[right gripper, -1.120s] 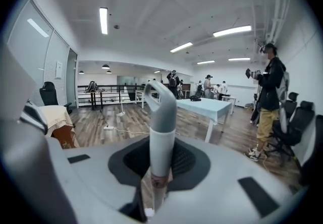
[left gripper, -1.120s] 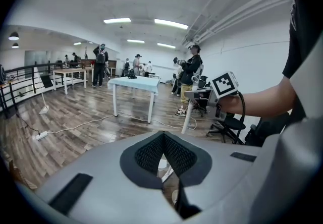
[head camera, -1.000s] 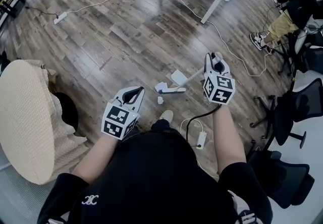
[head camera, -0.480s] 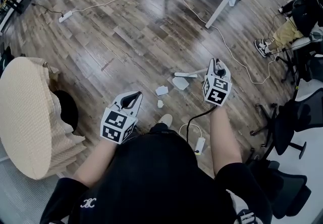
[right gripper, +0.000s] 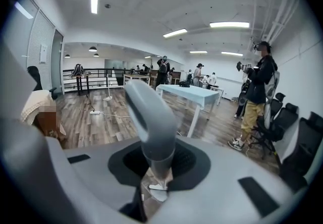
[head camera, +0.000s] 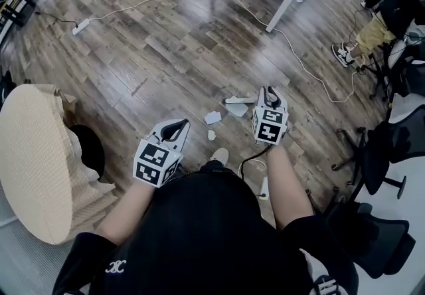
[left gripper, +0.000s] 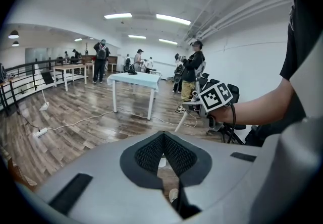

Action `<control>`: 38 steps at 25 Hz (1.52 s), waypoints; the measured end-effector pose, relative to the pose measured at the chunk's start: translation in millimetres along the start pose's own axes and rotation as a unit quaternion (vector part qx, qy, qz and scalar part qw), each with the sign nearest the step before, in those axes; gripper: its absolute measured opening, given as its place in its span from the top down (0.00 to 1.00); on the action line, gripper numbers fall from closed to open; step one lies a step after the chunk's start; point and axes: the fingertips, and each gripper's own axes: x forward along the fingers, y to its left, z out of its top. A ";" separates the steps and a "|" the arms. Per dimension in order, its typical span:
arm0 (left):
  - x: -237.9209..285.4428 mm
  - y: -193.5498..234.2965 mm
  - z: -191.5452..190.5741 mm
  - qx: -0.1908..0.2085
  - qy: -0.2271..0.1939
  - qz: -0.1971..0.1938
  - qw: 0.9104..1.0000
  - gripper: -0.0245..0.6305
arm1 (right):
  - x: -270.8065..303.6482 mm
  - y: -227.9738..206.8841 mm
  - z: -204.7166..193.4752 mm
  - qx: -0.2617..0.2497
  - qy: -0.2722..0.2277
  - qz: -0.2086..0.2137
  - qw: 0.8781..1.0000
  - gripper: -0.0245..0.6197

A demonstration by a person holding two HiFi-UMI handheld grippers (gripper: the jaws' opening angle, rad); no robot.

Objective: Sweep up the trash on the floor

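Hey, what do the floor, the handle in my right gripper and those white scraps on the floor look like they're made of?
The floor: wood or wood-look laminate planks, glossy, with visible grain and light glare. The handle clamped in the right gripper: smooth matte grey, probably plastic. The scraps: white, thin and flat, likely paper, but too small to be sure.

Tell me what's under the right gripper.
The right gripper grips the grey handle. Below it, the white broom head and a pale scrap show on the floor. The gripper's body covers the floor around them.
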 end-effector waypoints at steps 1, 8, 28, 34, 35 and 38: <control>-0.7 1.3 0.9 0.001 -0.001 -0.004 1.000 0.97 | -2.4 5.3 -1.4 0.002 0.006 0.001 1.000 0.85; -7.3 8.0 3.2 0.003 -0.008 -0.032 0.999 0.97 | -23.7 35.1 -5.9 0.021 0.024 0.007 0.999 0.85; -23.7 8.2 -13.4 0.003 -0.004 -0.074 0.997 0.97 | -69.2 76.8 -4.6 0.031 -0.002 0.022 0.999 0.85; -11.0 -10.0 -6.8 0.022 0.000 -0.091 0.996 0.97 | -71.4 33.4 -0.2 0.034 -0.016 0.003 0.999 0.85; -8.0 -12.2 -5.3 0.023 0.002 -0.092 0.996 0.97 | -72.4 21.6 2.1 0.034 -0.019 -0.002 0.999 0.85; 3.4 -20.6 0.8 0.024 0.006 -0.094 0.995 0.97 | -75.2 -20.0 8.2 0.042 -0.026 -0.019 0.999 0.85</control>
